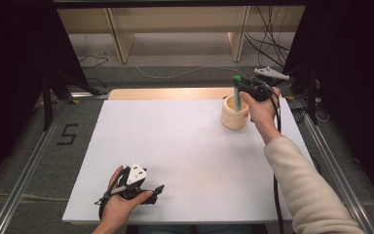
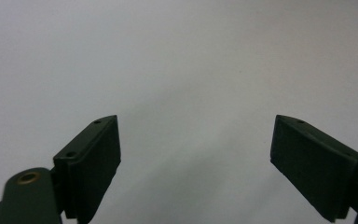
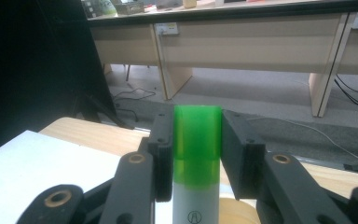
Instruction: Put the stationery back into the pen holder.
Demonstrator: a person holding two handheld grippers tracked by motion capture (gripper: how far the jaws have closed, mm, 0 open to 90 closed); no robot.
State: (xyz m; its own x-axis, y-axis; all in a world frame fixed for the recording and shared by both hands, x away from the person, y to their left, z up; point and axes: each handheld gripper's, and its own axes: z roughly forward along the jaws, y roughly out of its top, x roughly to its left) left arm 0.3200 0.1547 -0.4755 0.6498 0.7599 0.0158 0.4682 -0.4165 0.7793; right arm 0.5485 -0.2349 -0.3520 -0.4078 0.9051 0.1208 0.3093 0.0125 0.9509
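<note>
White board (image 1: 185, 156) on a pale wooden table (image 1: 170, 93), dark curtains both sides, grey floor w/ cables and light wood desk legs behind; metal rails run along the floor left & right of the board.

Right gripper (image 1: 240, 84) is up at the far right corner; jaws pinched partway in, pads pressing both sides of the green cap of a marker (image 3: 197, 154); marker upright, white barrel w/ small logo hanging down below the pads; its lower end sits over the mouth of the pale ribbed cup (image 1: 234, 113), whether it touches inside I can't tell. Cup stands near the board's far edge & not far from its right edge; the person's right hand (image 1: 260, 111) just beside it, cream sleeve (image 1: 307, 190) running back along the right edge.

Left gripper (image 2: 196, 154) rests low at the near-left of the board, jaws spread wide, nothing between them, bare white surface ahead; close to the near edge.

Whole middle of the board is open; the two grippers well apart.
</note>
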